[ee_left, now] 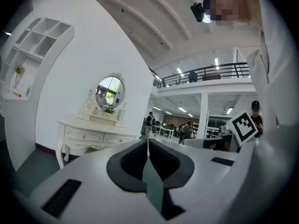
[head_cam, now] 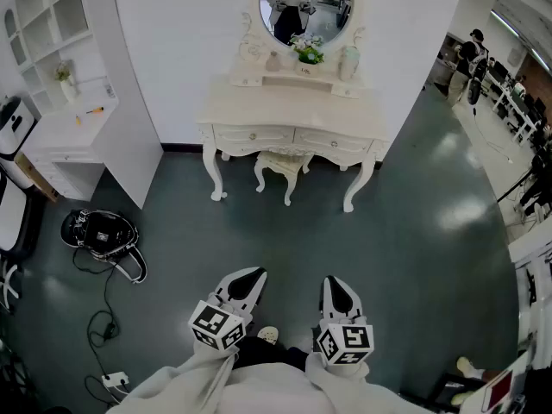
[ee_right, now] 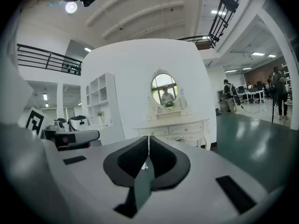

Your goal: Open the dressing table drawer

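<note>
A cream dressing table [head_cam: 285, 115] with an oval mirror [head_cam: 306, 5] stands against the white wall, far ahead of me. Its two drawers, the left drawer [head_cam: 253, 135] and the right drawer [head_cam: 334, 141], sit closed with small knobs. My left gripper [head_cam: 250, 279] and right gripper [head_cam: 336, 285] hover low near my body, well short of the table, both shut with nothing between the jaws. The table also appears small and distant in the left gripper view [ee_left: 91, 135] and in the right gripper view [ee_right: 175, 129].
A small stool [head_cam: 282, 166] is tucked under the table. A white shelf unit with a desk [head_cam: 65, 119] stands at the left, and a black headset with cables [head_cam: 102, 233] lies on the dark floor [head_cam: 259, 240]. People stand at the far right [head_cam: 470, 54].
</note>
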`<state>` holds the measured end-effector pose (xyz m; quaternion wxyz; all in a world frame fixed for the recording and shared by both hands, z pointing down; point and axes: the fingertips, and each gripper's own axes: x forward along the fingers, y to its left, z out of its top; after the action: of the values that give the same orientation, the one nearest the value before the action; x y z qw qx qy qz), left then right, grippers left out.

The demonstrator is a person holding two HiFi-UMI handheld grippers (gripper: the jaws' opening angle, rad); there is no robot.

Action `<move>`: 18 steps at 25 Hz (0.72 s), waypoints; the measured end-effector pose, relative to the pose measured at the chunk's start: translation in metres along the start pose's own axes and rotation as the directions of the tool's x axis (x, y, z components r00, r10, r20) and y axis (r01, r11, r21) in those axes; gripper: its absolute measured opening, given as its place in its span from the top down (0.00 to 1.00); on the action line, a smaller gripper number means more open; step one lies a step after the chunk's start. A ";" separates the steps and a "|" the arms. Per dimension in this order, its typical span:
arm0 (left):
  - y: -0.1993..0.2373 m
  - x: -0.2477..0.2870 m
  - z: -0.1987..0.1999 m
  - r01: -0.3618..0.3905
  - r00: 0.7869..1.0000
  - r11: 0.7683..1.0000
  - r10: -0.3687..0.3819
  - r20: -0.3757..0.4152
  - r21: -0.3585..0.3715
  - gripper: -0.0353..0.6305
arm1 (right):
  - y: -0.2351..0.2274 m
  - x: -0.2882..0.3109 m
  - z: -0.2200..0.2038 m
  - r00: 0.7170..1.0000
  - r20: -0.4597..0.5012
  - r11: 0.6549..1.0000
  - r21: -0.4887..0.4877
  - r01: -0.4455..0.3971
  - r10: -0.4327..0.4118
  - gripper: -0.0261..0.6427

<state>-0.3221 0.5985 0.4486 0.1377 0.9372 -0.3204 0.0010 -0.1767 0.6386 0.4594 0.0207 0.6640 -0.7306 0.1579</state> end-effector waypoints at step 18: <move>-0.012 0.023 -0.017 0.067 0.996 0.998 -0.068 -0.063 -0.014 0.91 | -0.025 -0.007 -0.010 0.995 -0.004 0.993 0.061 0.097 -0.097 0.90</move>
<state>-0.2948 0.5979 0.4638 0.1535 0.9462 -0.2839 0.0243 -0.1537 0.6460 0.4727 0.0083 0.6989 -0.6923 0.1792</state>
